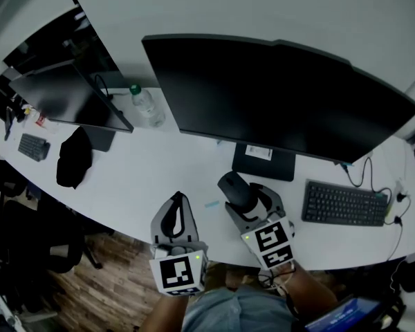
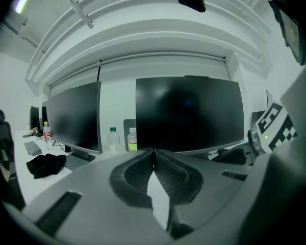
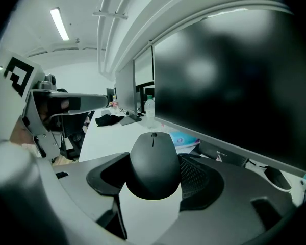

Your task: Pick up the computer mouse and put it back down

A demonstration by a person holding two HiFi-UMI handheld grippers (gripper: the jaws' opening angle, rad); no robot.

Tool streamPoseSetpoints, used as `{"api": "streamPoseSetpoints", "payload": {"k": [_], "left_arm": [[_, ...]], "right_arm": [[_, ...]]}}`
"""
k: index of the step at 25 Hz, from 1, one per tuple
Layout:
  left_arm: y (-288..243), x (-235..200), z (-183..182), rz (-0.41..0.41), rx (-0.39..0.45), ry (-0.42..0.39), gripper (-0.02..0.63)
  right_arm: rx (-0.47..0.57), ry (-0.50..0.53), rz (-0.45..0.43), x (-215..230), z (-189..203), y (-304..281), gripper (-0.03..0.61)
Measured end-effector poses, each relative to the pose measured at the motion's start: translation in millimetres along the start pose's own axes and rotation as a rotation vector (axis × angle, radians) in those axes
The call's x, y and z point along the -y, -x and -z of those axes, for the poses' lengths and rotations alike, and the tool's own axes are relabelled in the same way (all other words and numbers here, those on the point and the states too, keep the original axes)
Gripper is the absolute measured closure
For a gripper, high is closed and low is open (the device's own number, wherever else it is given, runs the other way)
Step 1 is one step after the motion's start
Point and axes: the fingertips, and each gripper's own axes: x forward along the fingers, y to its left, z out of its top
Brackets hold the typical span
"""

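Head view looks down on a white desk [image 1: 145,178], where the right gripper [image 1: 247,198] has its jaws spread wide round the black computer mouse [image 1: 235,185] and pinches it by both sides. The mouse is at six o'clock from the stand of the large dark monitor [image 1: 277,95]; whether it touches the desk I cannot tell. A black keyboard [image 1: 342,203] lies at three o'clock from the mouse, well apart. At eight o'clock from the mouse, the left gripper [image 1: 178,198] has its jaws pressed together with nothing between them. A water bottle [image 1: 145,104] stands at eleven o'clock from the mouse, beside a second monitor [image 1: 69,95], and a black cloth [image 1: 74,156] lies at nine o'clock.
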Motion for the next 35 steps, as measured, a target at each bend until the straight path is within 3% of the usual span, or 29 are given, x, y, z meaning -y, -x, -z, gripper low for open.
{"api": "streamPoseSetpoints", "payload": {"k": [24, 35], "left_arm": [[-32.2, -17.7, 63.4, 0.044, -0.162, 0.013, 0.609], [-36.0, -22.1, 79.1, 0.057, -0.196, 0.022, 0.609]], "right_arm": [[-0.195, -0.104, -0.002, -5.1, 96.2, -52.5, 0.276], [-0.251, -0.113, 0.015, -6.4, 121.1, -60.7, 0.276]]}}
